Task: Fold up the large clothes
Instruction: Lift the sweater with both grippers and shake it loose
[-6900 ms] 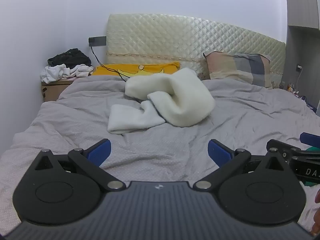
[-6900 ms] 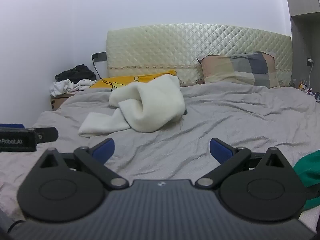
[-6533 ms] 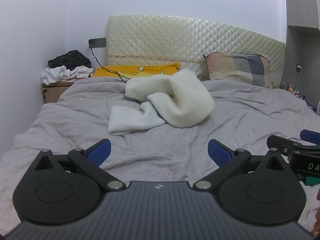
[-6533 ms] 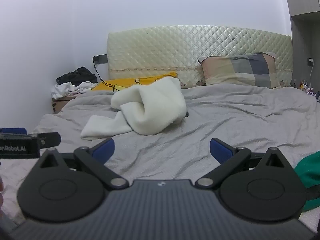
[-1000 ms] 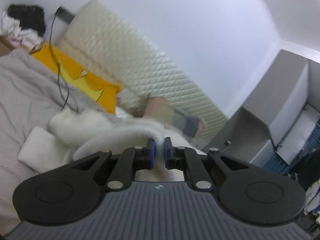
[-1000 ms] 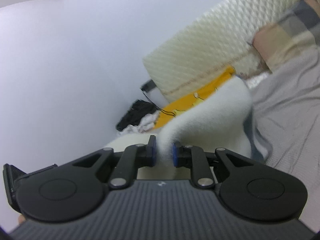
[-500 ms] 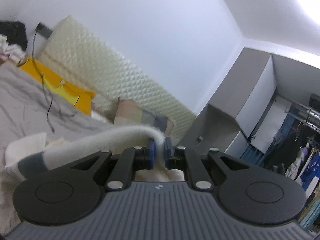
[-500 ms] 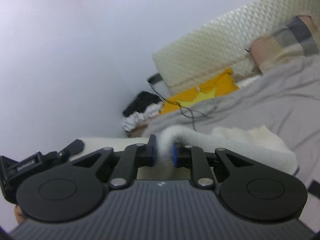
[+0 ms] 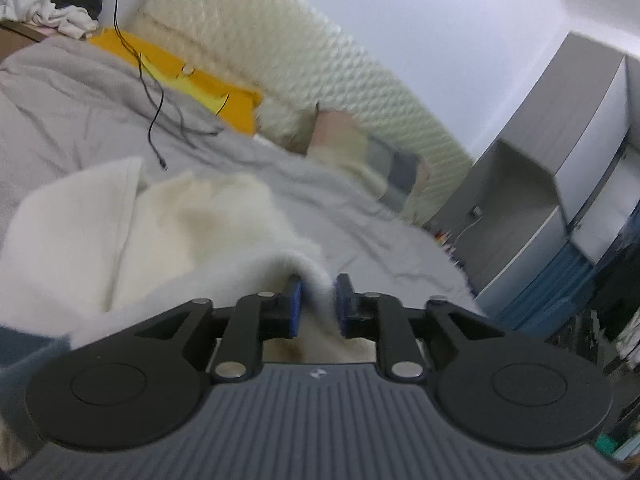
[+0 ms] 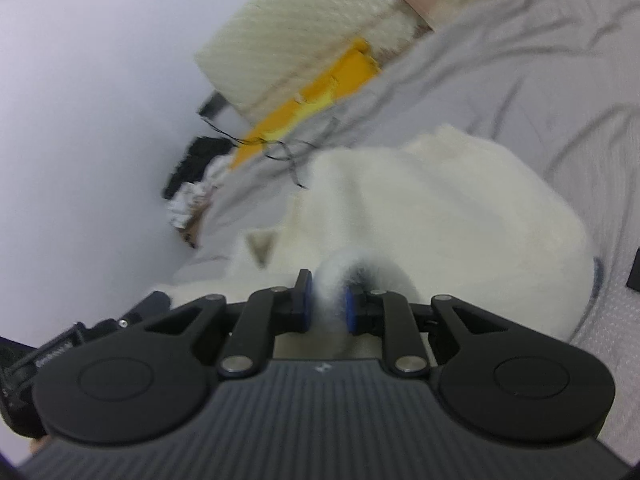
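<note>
Bright, even, soft-shadowed light; both fisheye views motion-blurred, edges bent.

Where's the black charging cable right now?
In the left wrist view the black cable trails over the grey bedsheet at upper left, from the yellow pillow towards the white fleece garment.

Bed [image 9: 80, 92], grey cover, creased. On it: white fleece garment [image 9: 192, 232], yellow pillow [image 9: 176, 80], plaid pillow [image 9: 372, 160], black cable [image 9: 154, 120].
</note>
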